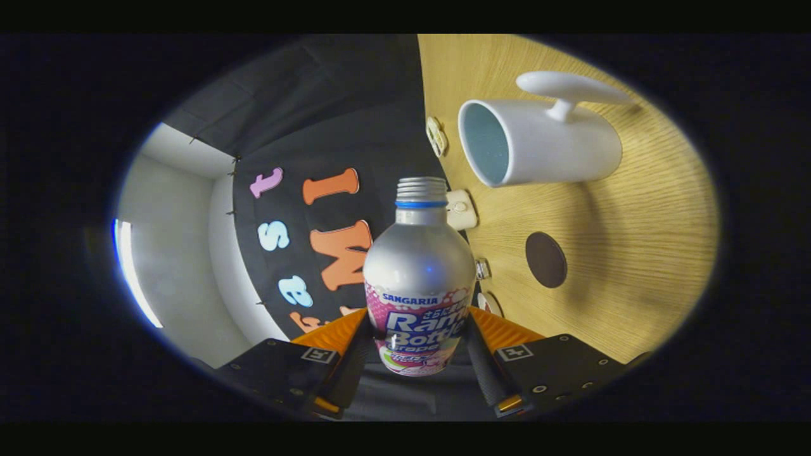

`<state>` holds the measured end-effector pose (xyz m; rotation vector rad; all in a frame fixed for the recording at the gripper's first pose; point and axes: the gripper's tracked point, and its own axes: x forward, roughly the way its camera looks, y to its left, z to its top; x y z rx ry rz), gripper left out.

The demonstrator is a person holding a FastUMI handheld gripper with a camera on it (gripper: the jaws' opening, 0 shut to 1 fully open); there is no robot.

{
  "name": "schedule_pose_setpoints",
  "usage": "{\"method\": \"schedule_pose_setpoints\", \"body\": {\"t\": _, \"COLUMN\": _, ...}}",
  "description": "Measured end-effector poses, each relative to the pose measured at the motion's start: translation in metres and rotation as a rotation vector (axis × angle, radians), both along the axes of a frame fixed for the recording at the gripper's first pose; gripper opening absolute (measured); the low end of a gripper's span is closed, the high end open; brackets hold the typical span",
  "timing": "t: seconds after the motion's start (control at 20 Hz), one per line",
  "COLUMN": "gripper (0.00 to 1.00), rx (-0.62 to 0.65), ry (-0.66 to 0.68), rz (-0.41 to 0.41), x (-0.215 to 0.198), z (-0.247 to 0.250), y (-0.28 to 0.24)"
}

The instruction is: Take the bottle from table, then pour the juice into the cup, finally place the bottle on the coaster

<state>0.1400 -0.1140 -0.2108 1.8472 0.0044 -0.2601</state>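
My gripper (418, 329) is shut on a silver bottle (418, 266) with a pink label and a blue neck ring; both fingers press on its lower body. The whole view is rolled on its side, so the wooden table (633, 253) stands like a wall to the right of the bottle. The bottle's open threaded mouth (421, 188) points beyond the fingers, level with the table. A white cup (545, 149) with a pale blue inside and a handle stands on the table, its opening facing the bottle's neck from the upper right. A round dark brown coaster (545, 259) lies on the table, right of the bottle's shoulder.
Small white fittings (461, 210) and a metal clip (483, 269) sit along the table's far edge, close behind the bottle. The booth's black cloth wall (317, 126) and a white wall (184, 266) lie left of the bottle.
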Motion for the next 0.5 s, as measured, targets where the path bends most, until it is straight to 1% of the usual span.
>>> {"method": "schedule_pose_setpoints", "body": {"t": 0.5, "gripper": 0.76, "rx": 0.088, "ry": -0.024, "rz": -0.036, "x": -0.005, "z": 0.005, "y": -0.014}}
